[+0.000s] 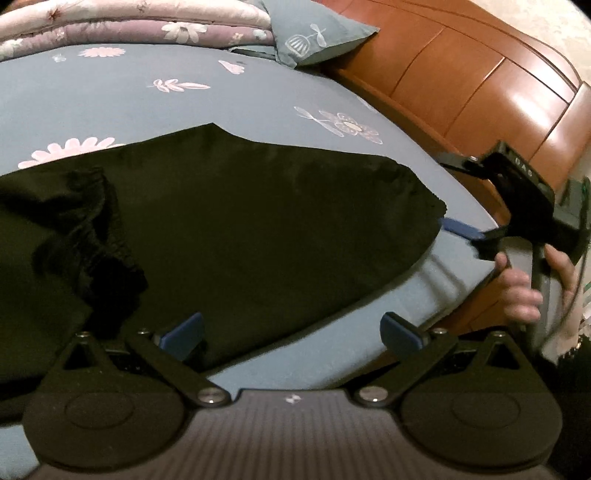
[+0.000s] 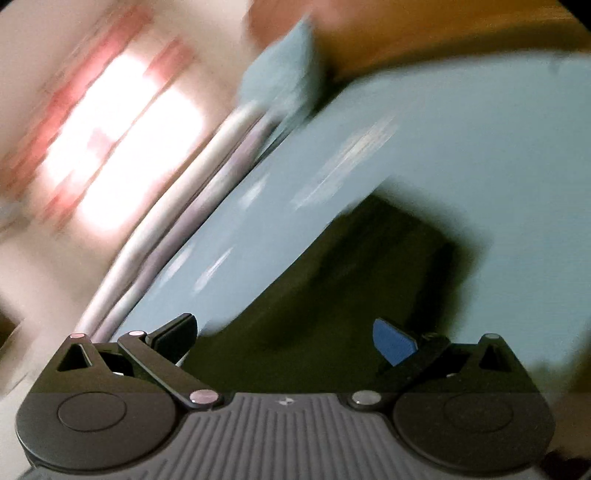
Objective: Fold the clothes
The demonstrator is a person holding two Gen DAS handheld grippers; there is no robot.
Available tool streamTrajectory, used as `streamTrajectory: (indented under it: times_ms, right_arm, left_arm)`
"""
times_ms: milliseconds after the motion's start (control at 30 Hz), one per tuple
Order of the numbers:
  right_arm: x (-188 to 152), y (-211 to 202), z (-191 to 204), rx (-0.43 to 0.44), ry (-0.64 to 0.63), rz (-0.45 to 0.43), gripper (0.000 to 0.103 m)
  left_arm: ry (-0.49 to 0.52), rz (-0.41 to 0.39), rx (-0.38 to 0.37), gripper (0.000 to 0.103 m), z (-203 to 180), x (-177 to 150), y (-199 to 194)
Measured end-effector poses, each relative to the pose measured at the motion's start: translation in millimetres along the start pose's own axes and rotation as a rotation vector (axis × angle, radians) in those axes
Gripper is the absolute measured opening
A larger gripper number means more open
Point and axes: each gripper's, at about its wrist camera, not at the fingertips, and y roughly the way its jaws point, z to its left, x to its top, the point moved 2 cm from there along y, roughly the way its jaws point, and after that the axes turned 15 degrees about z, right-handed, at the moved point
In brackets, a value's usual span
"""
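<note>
A black garment (image 1: 240, 229) lies spread on the blue flowered bed sheet (image 1: 155, 103), with a gathered elastic part bunched at its left (image 1: 99, 236). My left gripper (image 1: 291, 334) is open at the garment's near edge, its left pad over the cloth and its right pad over the sheet. In the left wrist view the right gripper (image 1: 461, 230) is held by a hand (image 1: 524, 291) at the bed's right side, its blue fingertip close to the garment's right corner. The right wrist view is blurred by motion; my right gripper (image 2: 286, 341) stands open above the black garment (image 2: 332, 295).
Folded floral quilts (image 1: 129, 26) and a blue pillow (image 1: 314, 37) lie at the back of the bed. A brown wooden headboard or cabinet (image 1: 480, 81) runs along the right. The mattress edge (image 1: 436, 291) drops off at the right front.
</note>
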Motion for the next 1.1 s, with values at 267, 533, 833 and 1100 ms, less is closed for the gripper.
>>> streamTrajectory:
  times_ms: [267,533,833,1100]
  right_arm:
    - [23.1,-3.8,-67.3,-0.01,0.264,-0.008,0.088]
    - [32.8,23.6,-76.7,-0.01,0.274,0.111,0.083]
    - [69.4,47.2,-94.7,0.098,0.236,0.18,0.083]
    - [96.4,62.4,-101.0,0.184,0.146,0.251,0.083]
  left_arm:
    - [-0.055,0.031,-0.032,0.101,1.8,-1.5,1.4]
    - [-0.056,0.035,-0.038,0.101,0.1,-2.4,0.7]
    - [-0.061,0.043,-0.045,0.101,2.0,-1.6,2.5]
    - [-0.062,0.056,-0.045,0.101,3.3,-0.4,5.7]
